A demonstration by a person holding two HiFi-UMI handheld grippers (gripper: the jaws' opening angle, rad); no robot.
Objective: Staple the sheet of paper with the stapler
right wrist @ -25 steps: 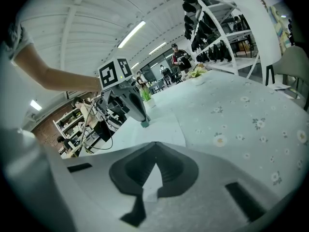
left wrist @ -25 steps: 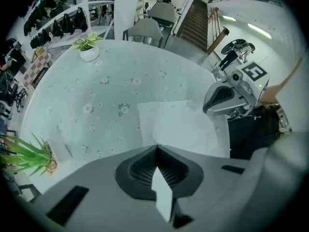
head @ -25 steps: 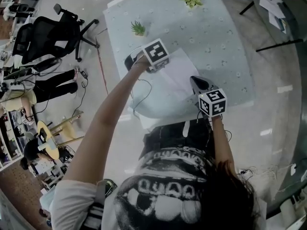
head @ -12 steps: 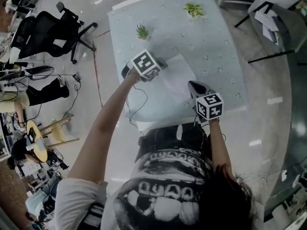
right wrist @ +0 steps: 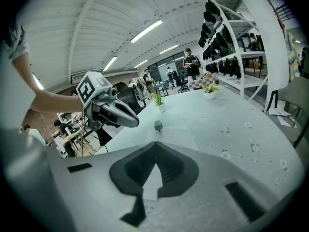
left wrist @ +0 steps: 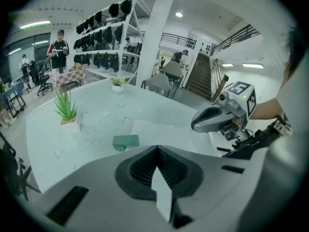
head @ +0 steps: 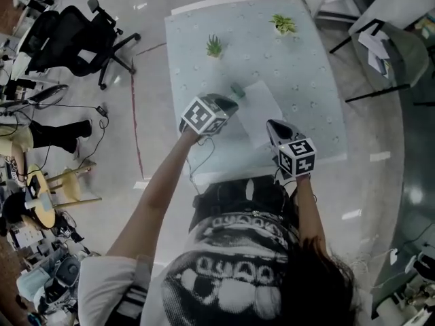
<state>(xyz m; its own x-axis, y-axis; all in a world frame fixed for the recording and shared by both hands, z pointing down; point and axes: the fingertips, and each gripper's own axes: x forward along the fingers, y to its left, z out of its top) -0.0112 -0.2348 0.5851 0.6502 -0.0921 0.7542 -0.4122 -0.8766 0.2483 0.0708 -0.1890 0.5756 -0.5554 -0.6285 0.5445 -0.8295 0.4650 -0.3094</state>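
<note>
1. Two grippers hover over the pale flower-dotted table: my left gripper and right gripper, each with jaws pressed together on nothing
2. White sheet of paper lies flat on the table's near half
3. Small green block-shaped stapler sits at the sheet's far left corner

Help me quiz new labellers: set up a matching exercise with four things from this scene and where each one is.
Things
1. small green stapler
2. white sheet of paper
3. spiky green potted plant
4. right gripper

Places
A. far part of the pale flower-dotted table, beyond the stapler
B. lying flat near the table's middle
C. held above the table's near side, jaws shut
D. on the table by the paper's far left corner

Pairs: 1-D, 2-B, 3-A, 4-C
</note>
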